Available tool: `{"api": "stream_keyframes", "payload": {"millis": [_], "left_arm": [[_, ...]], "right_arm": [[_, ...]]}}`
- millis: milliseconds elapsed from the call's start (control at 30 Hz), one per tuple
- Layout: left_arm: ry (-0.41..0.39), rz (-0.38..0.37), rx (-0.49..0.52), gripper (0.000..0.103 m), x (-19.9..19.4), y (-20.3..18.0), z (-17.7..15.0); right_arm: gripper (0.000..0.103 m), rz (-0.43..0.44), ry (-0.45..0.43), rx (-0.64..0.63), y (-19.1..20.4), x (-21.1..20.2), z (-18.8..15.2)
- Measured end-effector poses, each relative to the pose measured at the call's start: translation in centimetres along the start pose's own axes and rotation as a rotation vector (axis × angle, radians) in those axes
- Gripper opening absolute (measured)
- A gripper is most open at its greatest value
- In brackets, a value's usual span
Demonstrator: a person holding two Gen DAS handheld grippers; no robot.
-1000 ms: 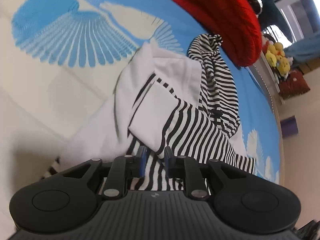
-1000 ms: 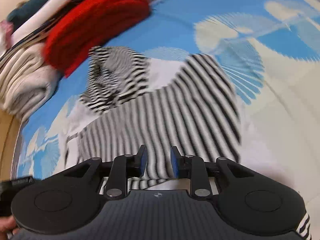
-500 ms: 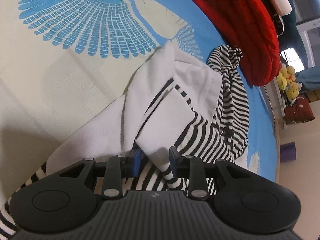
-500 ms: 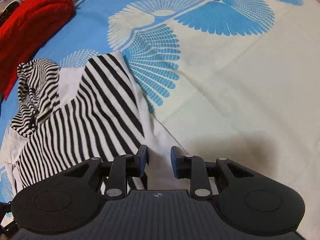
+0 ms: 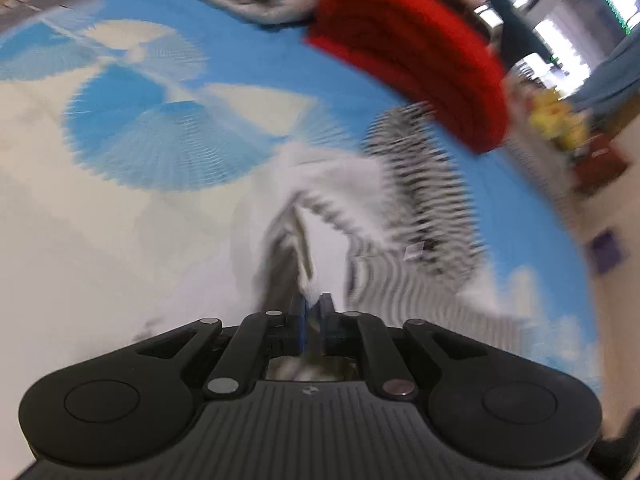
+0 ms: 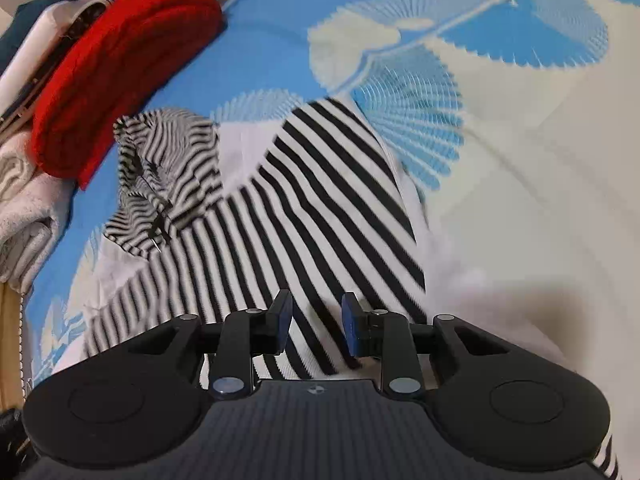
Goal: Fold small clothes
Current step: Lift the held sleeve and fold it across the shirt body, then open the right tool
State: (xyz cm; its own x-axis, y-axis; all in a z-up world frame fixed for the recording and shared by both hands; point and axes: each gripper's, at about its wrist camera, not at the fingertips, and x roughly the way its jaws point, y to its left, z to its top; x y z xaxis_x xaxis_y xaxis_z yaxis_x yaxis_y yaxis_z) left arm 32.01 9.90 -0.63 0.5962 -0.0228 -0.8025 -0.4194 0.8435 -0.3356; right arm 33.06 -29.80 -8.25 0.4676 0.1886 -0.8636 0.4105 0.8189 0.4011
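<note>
In the left wrist view, blurred by motion, the left hand-held gripper (image 5: 313, 312) has just been closing and is seen pinching a white fold of the black-and-white striped soft cotton garment (image 5: 416, 216), which lies on the blue-and-cream leaf-patterned bedspread (image 5: 120, 208).

In the right wrist view, the right hand-held gripper (image 6: 316, 320) is held spread above the striped cloth, gripping nothing. The limp, light fabric is judged best taken at hems or corners. A red knitted bundle (image 6: 120, 64) lies beside it.
</note>
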Motion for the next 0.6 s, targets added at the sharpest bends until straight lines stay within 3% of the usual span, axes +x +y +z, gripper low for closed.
{"api": "stream_keyframes", "payload": {"millis": [33,100,200,267,333,467,600], "left_arm": [[0.009,0.091,-0.015,0.010,0.5,0.5,-0.1],[-0.007,0.159,-0.051,0.010,1.0,1.2,0.5],[-0.086,0.128,0.078,0.011,0.5,-1.2,1.1],[-0.087,0.058,0.152,0.026,1.0,-2.5,1.1],[-0.020,0.024,0.165,0.029,2.7,-2.9,0.8],[0.163,0.061,0.154,0.029,7.0,-1.8,-0.5],[0.144,0.085,0.150,0.029,6.5,-1.4,-0.1]], "right_arm": [[0.028,-0.015,0.005,0.004,-0.2,0.2,-0.1],[0.028,-0.084,0.017,0.017,-0.8,0.6,0.0],[0.028,-0.158,0.023,0.044,-1.9,1.0,0.2],[0.028,-0.171,0.008,0.034,-1.7,0.9,0.1],[0.029,-0.170,-0.037,-0.014,-0.9,0.3,-0.1],[0.033,-0.098,-0.031,-0.063,0.3,0.4,-0.1],[0.034,-0.138,0.038,-0.012,-0.5,1.6,-0.3]]}}
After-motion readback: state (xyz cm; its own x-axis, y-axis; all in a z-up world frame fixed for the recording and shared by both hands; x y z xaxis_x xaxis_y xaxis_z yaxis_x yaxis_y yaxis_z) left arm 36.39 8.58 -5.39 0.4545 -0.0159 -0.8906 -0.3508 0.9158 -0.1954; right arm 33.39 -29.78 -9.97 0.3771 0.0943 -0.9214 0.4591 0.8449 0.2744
